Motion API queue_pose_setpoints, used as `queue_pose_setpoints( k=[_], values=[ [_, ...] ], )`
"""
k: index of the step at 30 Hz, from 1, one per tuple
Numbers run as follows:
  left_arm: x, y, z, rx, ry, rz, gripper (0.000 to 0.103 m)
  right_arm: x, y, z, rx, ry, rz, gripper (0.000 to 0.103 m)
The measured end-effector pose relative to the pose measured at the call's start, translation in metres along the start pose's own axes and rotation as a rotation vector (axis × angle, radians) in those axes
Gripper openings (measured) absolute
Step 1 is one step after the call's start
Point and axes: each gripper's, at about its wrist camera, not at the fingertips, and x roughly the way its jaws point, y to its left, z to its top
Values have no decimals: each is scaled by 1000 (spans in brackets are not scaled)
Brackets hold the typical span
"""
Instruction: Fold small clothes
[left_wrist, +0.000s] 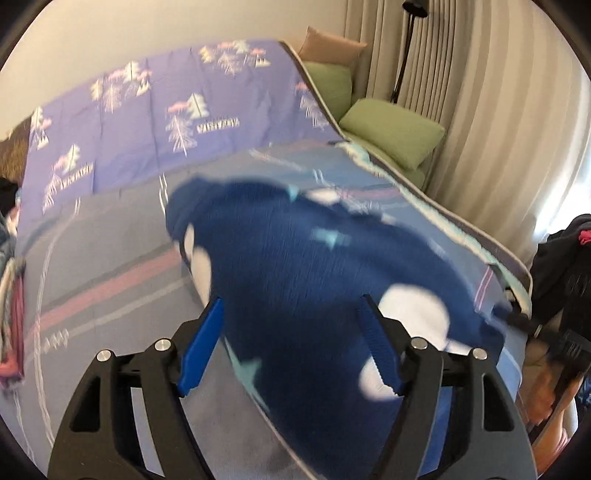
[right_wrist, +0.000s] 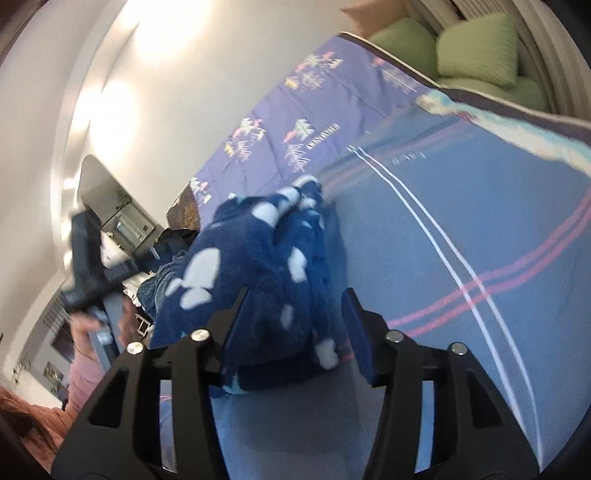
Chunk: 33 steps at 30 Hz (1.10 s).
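Both grippers, left gripper (left_wrist: 291, 347) and right gripper (right_wrist: 295, 332), hover with fingers spread, pinching nothing; navy fleece garment (left_wrist: 295, 266) lies at twelve o'clock on the bedspread (left_wrist: 110, 258).

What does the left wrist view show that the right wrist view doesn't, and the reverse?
Only the left wrist view: a black floor lamp against the curtains, and dark clothing at the right edge.

Only the right wrist view: the left claw in a hand with a pink sleeve.

Both: the navy fleece garment with white spots on the blue bedspread, the purple tree-print quilt, and green cushions.
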Motion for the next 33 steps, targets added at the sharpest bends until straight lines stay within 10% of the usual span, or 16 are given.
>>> queue_pose_setpoints(
  k=[11, 19, 23, 28, 33],
  values=[
    [30, -15, -18, 64, -22, 13, 79, 61, -1, -4, 4, 98, -93, 33],
    [31, -25, -22, 102, -56, 57, 80, 45, -18, -9, 101, 98, -123, 44],
    [30, -17, -23, 74, -58, 36, 80, 22, 1, 4, 36, 29, -150, 34],
    [29, -20, -23, 70, -61, 41, 80, 23, 50, 12, -108, 17, 5, 31],
    [27, -17, -27, 75, -68, 19, 82, 80, 34, -12, -152, 127, -179, 20]
  ],
)
